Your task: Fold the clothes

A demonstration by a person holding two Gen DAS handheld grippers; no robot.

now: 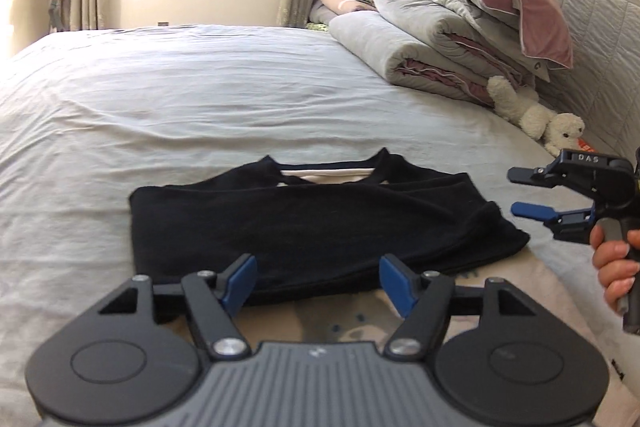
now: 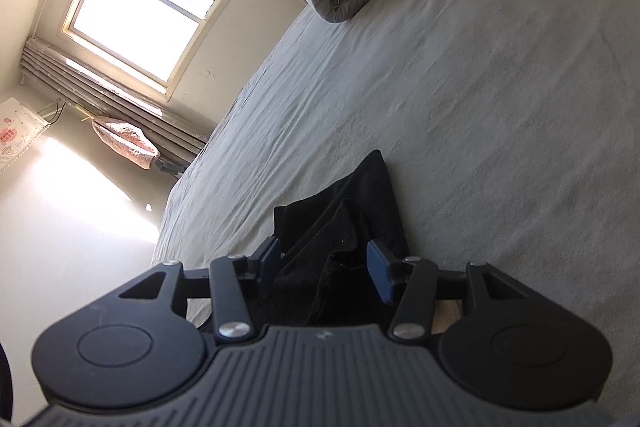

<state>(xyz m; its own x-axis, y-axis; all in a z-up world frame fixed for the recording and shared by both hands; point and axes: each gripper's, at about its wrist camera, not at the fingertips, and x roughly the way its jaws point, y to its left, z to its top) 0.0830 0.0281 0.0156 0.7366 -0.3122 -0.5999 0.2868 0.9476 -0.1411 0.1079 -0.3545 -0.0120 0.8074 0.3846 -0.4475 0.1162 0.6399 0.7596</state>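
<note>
A black top (image 1: 304,215) lies folded into a rough rectangle near the front edge of a bed (image 1: 200,87), its neckline facing the far side and its right edge bunched in loose layers. The left gripper (image 1: 316,281) hovers just short of the garment's near hem, jaws spread and holding nothing. At the right, a hand (image 1: 616,263) holds the right gripper (image 1: 520,191) beside the bunched edge, jaws likewise apart; from its own camera the right gripper (image 2: 324,263) has dark cloth rising between its pads, though whether they touch it is hard to tell at this angle. A pale printed cloth (image 1: 348,323) peeks out under the near hem. Rolled bedding (image 1: 436,43) and a plush toy (image 1: 536,115) sit at the far right by the headboard.

The sides appear already folded in, so the work seems to stand between folds, with both grippers free. The next move likely calls for both jaws to close on the near hem, or on the untidy right edge, gathering every layer before carrying it over toward the neckline.
</note>
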